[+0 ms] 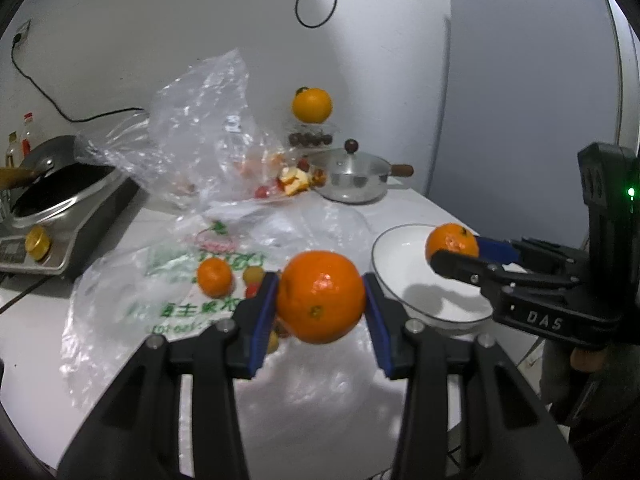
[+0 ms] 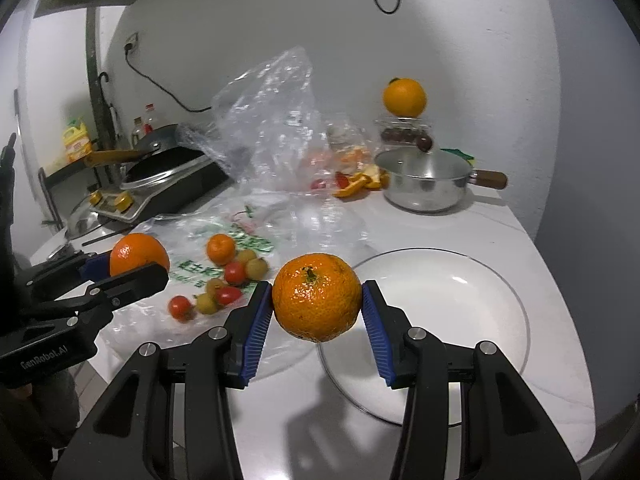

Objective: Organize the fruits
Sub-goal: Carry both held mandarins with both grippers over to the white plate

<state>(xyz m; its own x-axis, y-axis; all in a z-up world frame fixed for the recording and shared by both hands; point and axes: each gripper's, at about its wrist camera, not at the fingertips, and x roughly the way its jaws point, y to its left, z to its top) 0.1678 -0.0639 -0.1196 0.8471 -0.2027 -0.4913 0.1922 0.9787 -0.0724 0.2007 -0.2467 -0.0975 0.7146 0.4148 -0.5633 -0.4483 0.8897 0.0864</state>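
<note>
Left gripper [image 1: 320, 300] clamped on a large orange [image 1: 320, 297], blue pads pressing both flanks, held above the printed bag [image 1: 176, 280] just left of the bowl [image 2: 460, 320]. Right gripper [image 2: 318, 298] likewise closed around a second orange [image 2: 317, 297], stem up, lifted over the bowl's left rim. Loose fruit left of the bowl on the bag: a small mandarin [image 2: 221, 248] amid red and yellow cherry tomatoes [image 2: 228, 284]. Behind the bowl, a lidded pot [image 2: 428, 184] and peel scraps [image 2: 360, 182].

Risks, judged from here: round skins slipping from narrow pads if released high; an orange bouncing out of the shallow bowl or rolling off the table edge beyond the bowl; both grippers colliding if converging on the bowl together; slick plastic sliding under the tomatoes.

Readable: "DAS" on one gripper body, "GenRobot.AI" on the other; green print on the bag illegible.
</note>
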